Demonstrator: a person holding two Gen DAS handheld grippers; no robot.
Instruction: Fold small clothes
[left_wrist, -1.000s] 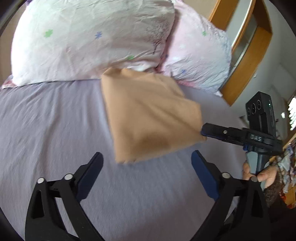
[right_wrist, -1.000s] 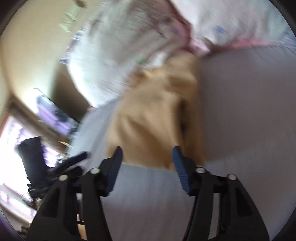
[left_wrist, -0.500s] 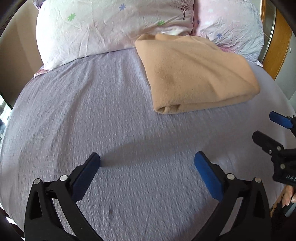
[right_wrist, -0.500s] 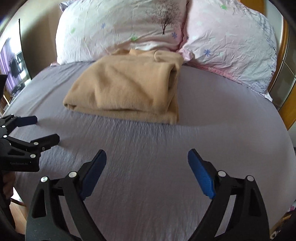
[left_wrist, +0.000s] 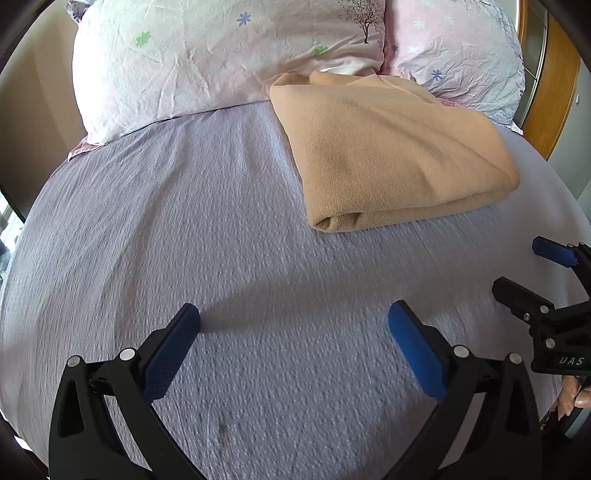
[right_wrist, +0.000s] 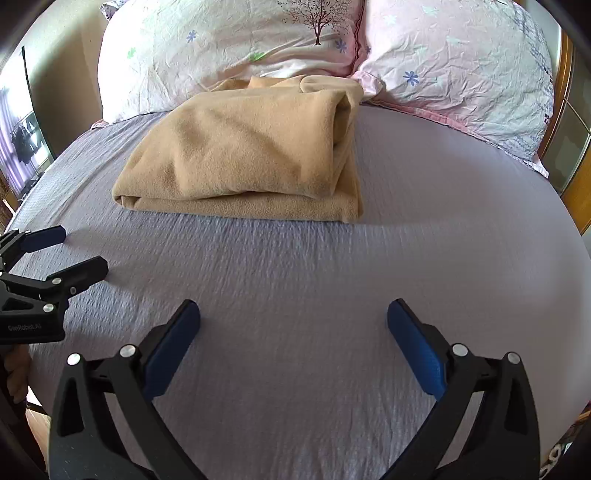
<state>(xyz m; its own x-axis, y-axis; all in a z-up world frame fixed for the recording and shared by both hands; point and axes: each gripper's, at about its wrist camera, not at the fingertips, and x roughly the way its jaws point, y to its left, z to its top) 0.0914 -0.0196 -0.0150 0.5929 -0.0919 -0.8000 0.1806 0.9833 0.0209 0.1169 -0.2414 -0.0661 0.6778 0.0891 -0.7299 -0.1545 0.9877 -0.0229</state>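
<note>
A tan fleece garment (left_wrist: 391, 155) lies folded in a thick rectangle on the lilac bed sheet (left_wrist: 184, 221), its far edge against the pillows. It also shows in the right wrist view (right_wrist: 251, 147). My left gripper (left_wrist: 293, 328) is open and empty, low over the sheet, well short of the garment. My right gripper (right_wrist: 293, 328) is open and empty too, at a similar distance. The right gripper shows at the right edge of the left wrist view (left_wrist: 532, 269), and the left gripper at the left edge of the right wrist view (right_wrist: 70, 251).
Two pale pink floral pillows (left_wrist: 221, 59) (right_wrist: 461, 62) lie along the head of the bed. A wooden frame (left_wrist: 550, 85) stands at the far right. The lilac sheet (right_wrist: 406, 240) stretches between the grippers and the garment.
One second ago the right gripper was at the garment's corner. Both grippers have pulled back toward the near edge of the bed, and the garment now lies folded and free.
</note>
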